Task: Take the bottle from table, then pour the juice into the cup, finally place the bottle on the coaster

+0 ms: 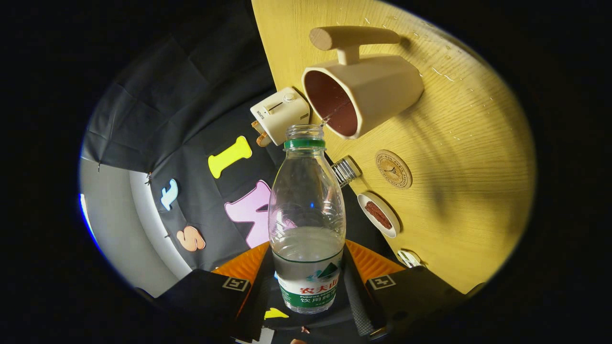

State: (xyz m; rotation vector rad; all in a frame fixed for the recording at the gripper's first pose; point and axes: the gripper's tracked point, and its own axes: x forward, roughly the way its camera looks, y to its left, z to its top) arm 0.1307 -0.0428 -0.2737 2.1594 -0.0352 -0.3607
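My gripper [308, 282] is shut on a clear plastic bottle [307, 224], both fingers pressing its labelled lower part. The bottle is uncapped, has a green neck ring, and holds clear liquid in its lower half. The whole view is rolled sideways, so the bottle is tipped toward the cup. A thin stream runs from the bottle's mouth into the cream cup [366, 95], which has a dark inside and a thick handle and stands just beyond the mouth. A round wooden coaster [393, 168] lies on the yellow wooden table [468, 157], beside the bottle's shoulder.
A cream toaster [280, 114] stands at the table's edge next to the cup. A small ribbed jar [345, 171] sits near the coaster. A white oval dish [378, 215] with a brown piece lies closer to my fingers. Water drops dot the table past the cup.
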